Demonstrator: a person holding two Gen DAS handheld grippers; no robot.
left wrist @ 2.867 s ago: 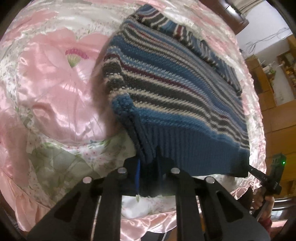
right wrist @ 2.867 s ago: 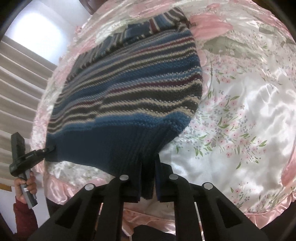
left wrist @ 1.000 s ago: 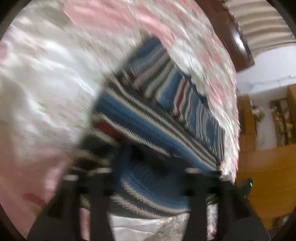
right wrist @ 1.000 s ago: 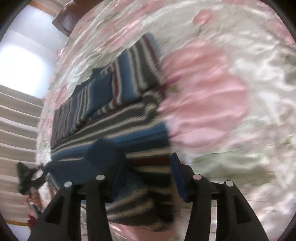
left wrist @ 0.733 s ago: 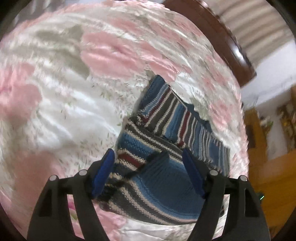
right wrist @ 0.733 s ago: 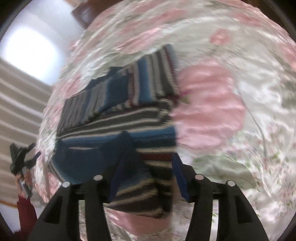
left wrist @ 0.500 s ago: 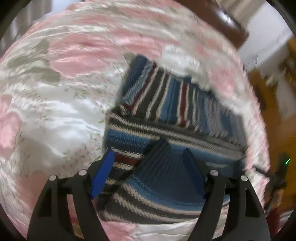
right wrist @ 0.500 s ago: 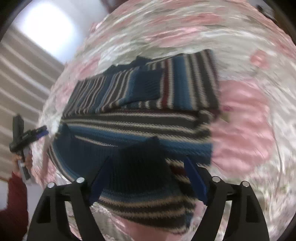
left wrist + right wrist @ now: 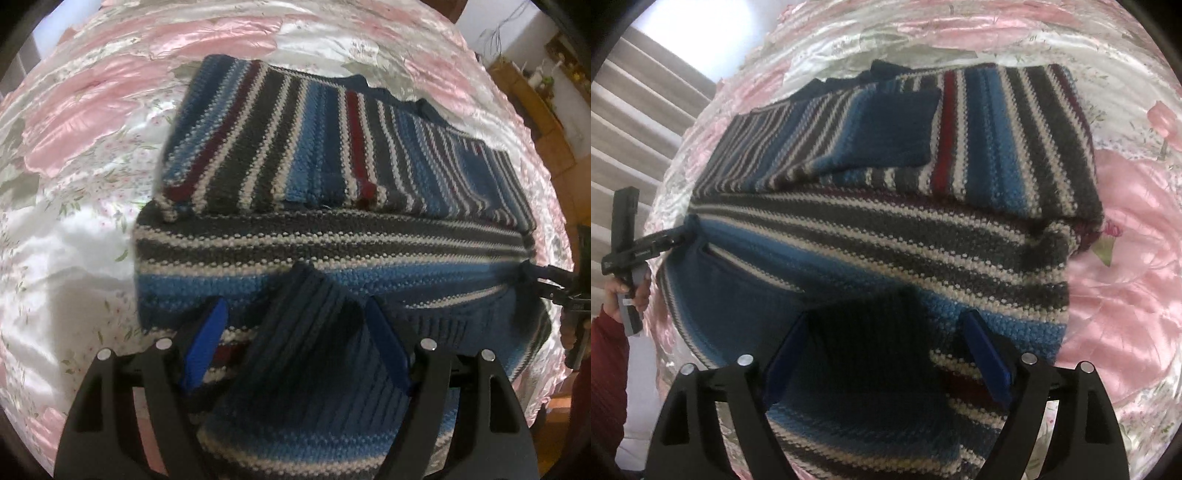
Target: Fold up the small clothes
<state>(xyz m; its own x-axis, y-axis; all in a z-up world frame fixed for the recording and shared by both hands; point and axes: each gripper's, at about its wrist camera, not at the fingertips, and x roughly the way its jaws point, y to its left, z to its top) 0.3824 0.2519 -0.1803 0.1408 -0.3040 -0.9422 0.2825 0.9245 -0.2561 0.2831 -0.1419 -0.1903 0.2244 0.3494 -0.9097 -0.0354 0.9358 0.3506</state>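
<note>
Lying folded on a pink floral satin bedspread [image 9: 92, 110], a blue, grey and white striped knitted sweater [image 9: 332, 236] fills both views.
Its ribbed blue hem peaks at 12 o'clock between each gripper's spread, empty jaws: left gripper [image 9: 295, 350], right gripper [image 9: 886, 350].

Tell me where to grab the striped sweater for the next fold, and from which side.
Probably the folded striped sweater by its two near corners, one gripper each, coming in low from the near edge. The ribbed hem humps up there between the open left gripper, giving loose thickness to pinch; farther on it lies flat on the satin bedspread.
</note>
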